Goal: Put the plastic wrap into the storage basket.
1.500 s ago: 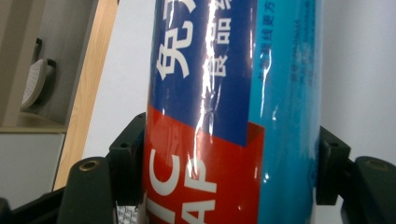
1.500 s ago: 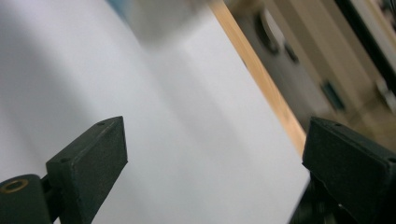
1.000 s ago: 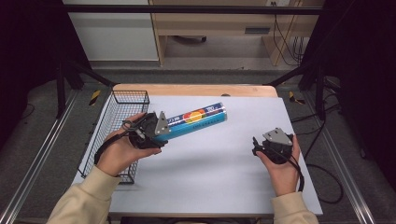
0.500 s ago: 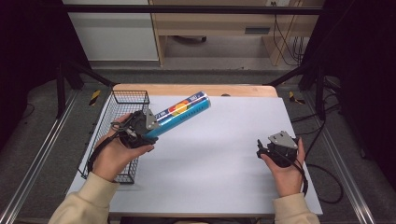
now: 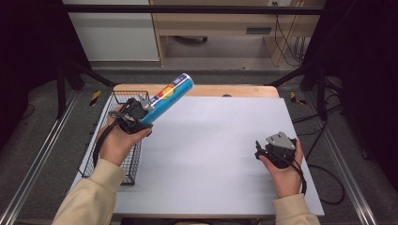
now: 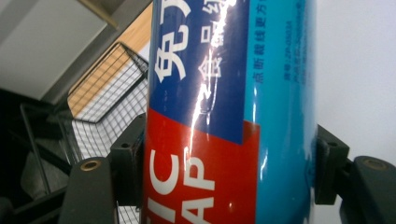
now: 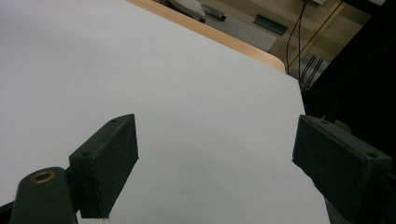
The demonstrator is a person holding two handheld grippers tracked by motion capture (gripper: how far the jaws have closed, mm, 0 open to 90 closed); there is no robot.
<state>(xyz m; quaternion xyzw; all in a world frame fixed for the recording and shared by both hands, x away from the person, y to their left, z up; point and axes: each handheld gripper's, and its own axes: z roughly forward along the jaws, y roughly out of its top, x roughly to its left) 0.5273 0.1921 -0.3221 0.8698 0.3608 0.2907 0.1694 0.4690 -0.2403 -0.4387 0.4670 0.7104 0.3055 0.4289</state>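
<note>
Left gripper (image 5: 141, 112) clamps blue "IC AP"-lettered tube (image 5: 168, 97) above wire basket (image 5: 110, 154); right gripper (image 7: 215, 163) jaws spread, empty.

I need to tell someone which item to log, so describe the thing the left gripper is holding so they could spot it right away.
Start at the white table and look to its left edge, where a black wire basket sits. Just above the basket, the left gripper holds a long tube tilted up and away. It is bright blue with a red and dark blue label, the one colourful thing there.
</note>
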